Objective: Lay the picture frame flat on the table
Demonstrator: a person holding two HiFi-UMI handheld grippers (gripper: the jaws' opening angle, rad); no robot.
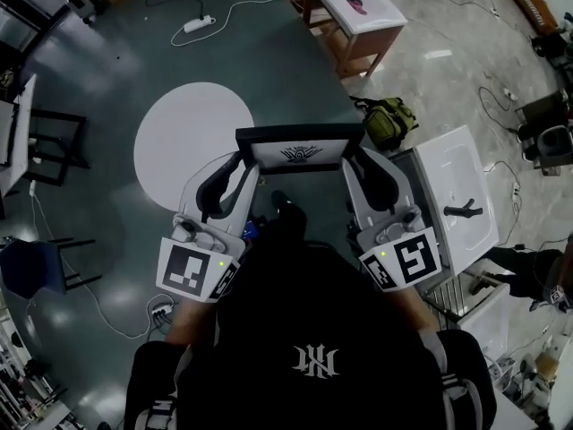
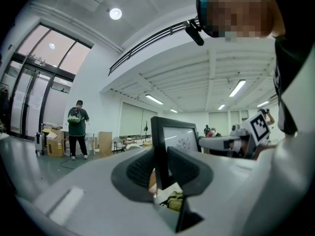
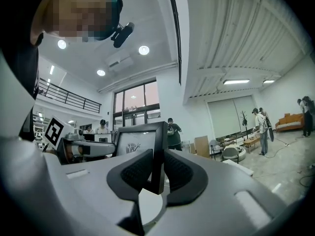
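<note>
The picture frame [image 1: 300,138] is black-edged with a white sheet bearing a small dark drawing. It hangs upright in the air in front of my chest, held between both grippers. My left gripper [image 1: 244,159] is shut on the frame's left edge, and my right gripper [image 1: 355,159] is shut on its right edge. In the left gripper view the dark pads clamp the frame [image 2: 174,136] at the left gripper [image 2: 160,167]. In the right gripper view the frame [image 3: 140,142] stands upright in the right gripper [image 3: 157,173]. The frame touches no table.
A round white table [image 1: 192,133] lies below and to the left of the frame. A white rectangular table [image 1: 461,195] with a black object stands at the right, and a green bag [image 1: 389,120] sits on the floor beside it. A wooden table [image 1: 351,12] stands further off, with cables on the floor.
</note>
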